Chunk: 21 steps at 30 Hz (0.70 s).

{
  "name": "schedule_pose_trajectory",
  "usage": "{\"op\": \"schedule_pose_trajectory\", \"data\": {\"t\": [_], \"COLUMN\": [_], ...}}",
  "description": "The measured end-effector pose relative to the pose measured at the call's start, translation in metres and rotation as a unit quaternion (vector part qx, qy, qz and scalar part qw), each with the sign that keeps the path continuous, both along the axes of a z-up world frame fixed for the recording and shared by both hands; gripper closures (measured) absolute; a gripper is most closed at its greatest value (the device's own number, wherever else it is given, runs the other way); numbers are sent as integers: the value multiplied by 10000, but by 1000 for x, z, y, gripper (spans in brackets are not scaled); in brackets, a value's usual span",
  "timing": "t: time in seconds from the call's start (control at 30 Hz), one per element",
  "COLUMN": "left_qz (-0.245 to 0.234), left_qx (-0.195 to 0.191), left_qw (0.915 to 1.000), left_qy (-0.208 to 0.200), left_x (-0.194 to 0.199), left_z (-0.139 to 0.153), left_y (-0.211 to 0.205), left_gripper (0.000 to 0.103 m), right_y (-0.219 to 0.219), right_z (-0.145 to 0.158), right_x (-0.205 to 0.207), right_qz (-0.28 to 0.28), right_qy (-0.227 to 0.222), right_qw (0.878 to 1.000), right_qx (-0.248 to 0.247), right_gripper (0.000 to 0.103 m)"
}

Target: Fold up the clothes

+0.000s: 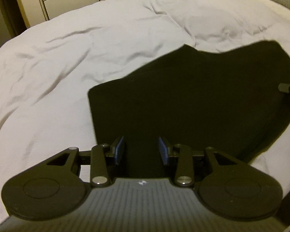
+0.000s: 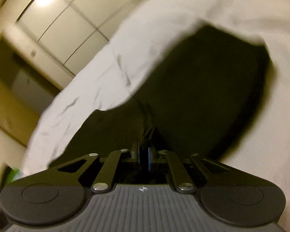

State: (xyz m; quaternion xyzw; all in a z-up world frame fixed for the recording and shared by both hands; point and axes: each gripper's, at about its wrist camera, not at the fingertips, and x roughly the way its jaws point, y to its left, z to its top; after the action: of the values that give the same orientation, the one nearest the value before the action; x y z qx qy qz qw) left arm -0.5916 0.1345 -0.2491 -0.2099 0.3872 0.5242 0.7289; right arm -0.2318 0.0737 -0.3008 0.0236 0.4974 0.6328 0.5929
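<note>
**One garment, partly folded, right pinch engaged**

One black garment (image 1: 193, 96) lies on the white duvet (image 1: 67, 67), near the bed's front edge. Its left edge runs straight and its outline is compact, so I judge at least one fold complete; the far edge is uneven and needs further folding.

My left gripper (image 1: 141, 148) hovers over the near edge with its blue pads (image 1: 120, 150) spread apart, cloth below but not pressed. My right gripper (image 2: 144, 155) has its jaws pressed nearly together, pinching a bunched ridge of the black fabric.

Remaining: carry the pinched edge over, flatten, square up.
</note>
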Motion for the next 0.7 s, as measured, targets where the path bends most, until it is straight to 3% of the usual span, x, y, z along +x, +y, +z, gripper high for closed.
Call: {"op": "schedule_pose_trajectory", "data": {"t": [0.2,0.63,0.7], "left_qz": [88,201,208], "left_qx": [-47,-110,-127], "left_qw": [9999,9996,9995], "left_qy": [-62,-153,-195], "left_x": [2,1,-1], "left_z": [0,-1,-1], "left_y": [3,6,7], "left_gripper": [69,68,68], "right_y": [1,2,2], "right_z": [-2,0,1], "right_x": [2,15,13], "right_qz": [66,174,224], "right_qy": [-29,242,119], "right_qw": [10000,9995,9996], "right_qx": [-19,77,87], "right_gripper": [92,70,70]}}
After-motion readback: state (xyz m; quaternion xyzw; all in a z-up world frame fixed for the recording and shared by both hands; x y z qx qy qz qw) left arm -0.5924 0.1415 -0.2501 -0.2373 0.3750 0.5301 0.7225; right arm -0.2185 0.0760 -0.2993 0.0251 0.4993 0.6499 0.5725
